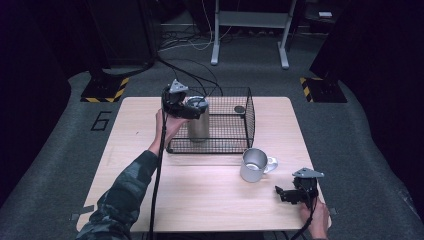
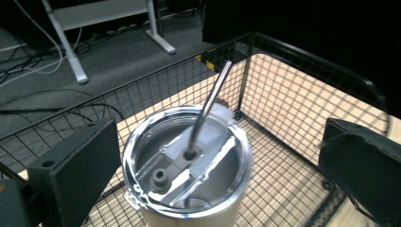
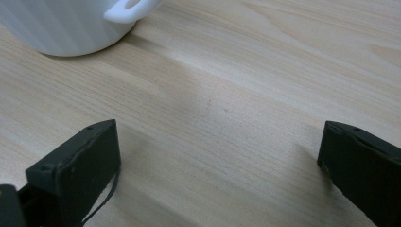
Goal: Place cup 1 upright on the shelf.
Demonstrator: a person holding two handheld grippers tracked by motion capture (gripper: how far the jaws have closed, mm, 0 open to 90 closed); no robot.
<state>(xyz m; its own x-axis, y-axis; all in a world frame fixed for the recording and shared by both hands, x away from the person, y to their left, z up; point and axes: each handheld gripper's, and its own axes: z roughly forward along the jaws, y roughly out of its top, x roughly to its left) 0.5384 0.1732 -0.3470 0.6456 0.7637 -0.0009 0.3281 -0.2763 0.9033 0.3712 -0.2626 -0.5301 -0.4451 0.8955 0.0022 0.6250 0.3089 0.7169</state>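
My left gripper (image 2: 208,165), jaws wide, flanks the lidded tumbler (image 2: 187,163) standing inside the wire basket (image 2: 307,66); the mug (image 1: 254,165) waits outside on the table; my right gripper (image 3: 217,165) rests wide, empty.

- A white ribbed mug (image 1: 254,165) with a handle is seen on the pale wooden table (image 1: 200,200), just outside the basket.
- Black cables (image 1: 185,70) are strewn across the grey floor.

Left claw (image 1: 192,107) held high with jaws spread; right claw (image 1: 282,192) low, gaping.
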